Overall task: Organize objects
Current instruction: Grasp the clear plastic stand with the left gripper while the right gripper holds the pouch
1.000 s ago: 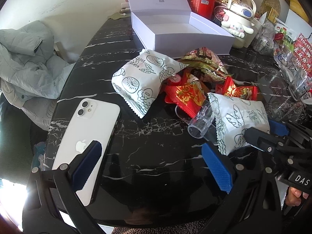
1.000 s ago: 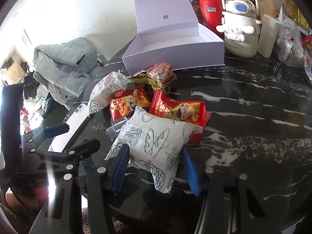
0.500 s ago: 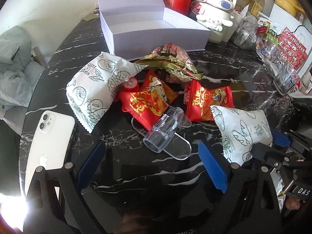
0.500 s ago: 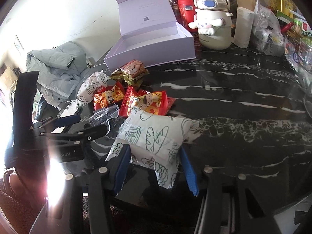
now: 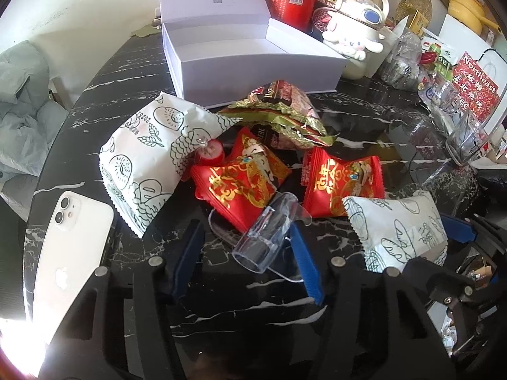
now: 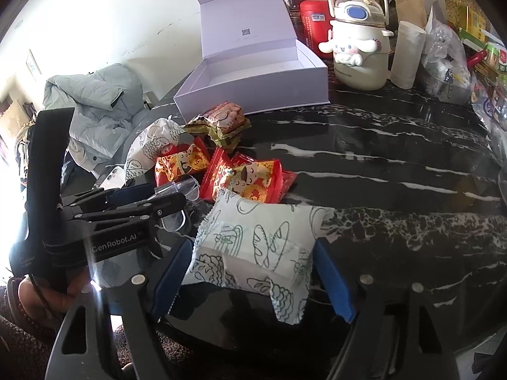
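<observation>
My left tongs (image 5: 247, 259) stand apart, their blue pads flanking a clear cup (image 5: 266, 240) that lies on its side on the black marbled surface (image 5: 364, 126); I cannot tell whether the pads touch it. My right tongs (image 6: 253, 272) are clamped on a white pouch (image 6: 256, 240) printed with bread drawings, pads pressed to both its sides. Just beyond the cup lie two red packets (image 5: 244, 180) (image 5: 342, 180); far of them, a gold wrapper (image 5: 285, 117). A second white pouch (image 5: 152, 155) lies left of the reds, a white phone (image 5: 73, 253) face down at near left. The open white box (image 5: 253, 63) sits at the far side, interior bare. A cartoon-dog jug (image 6: 358, 47) stands right of the box.
</observation>
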{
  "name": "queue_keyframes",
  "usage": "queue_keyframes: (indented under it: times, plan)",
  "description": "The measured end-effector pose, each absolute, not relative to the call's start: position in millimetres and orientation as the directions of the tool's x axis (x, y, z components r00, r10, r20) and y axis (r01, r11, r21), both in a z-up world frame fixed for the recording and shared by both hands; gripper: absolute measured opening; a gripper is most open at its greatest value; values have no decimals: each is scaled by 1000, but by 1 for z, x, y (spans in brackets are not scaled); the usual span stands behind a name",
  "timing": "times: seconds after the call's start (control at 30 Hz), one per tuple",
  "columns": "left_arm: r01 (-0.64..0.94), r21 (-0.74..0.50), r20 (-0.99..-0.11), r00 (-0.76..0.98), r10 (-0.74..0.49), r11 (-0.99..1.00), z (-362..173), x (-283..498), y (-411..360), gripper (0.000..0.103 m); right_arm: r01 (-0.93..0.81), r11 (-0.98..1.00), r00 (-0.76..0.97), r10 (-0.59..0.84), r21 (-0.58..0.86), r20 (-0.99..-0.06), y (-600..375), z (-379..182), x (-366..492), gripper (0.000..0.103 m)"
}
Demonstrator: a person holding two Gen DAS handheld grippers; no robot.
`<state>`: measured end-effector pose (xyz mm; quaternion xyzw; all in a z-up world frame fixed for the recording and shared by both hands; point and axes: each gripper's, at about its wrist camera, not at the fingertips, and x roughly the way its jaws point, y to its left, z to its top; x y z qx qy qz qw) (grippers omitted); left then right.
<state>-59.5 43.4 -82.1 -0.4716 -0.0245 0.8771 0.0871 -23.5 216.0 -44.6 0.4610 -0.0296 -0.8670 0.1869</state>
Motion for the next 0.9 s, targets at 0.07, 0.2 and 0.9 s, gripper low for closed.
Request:
queue_keyframes:
  times: [0.07,0.2,0.9]
  plan:
    - [-138,-127,-822,-540,182,-982,-82,-58,44,50,298,-929,-508,-350,220,-787,214,-44,-25,81]
    - [-164,-143,-820,-533,210,-976,-81,-55,44,41,298,-932,-503,-338,207,-796,211,-46,-27,84]
    - [-231,-148,-818,-518,250,-962,-81,-52,48,49,295,-925,-471,-360,241,-805,216,-57,-27,84]
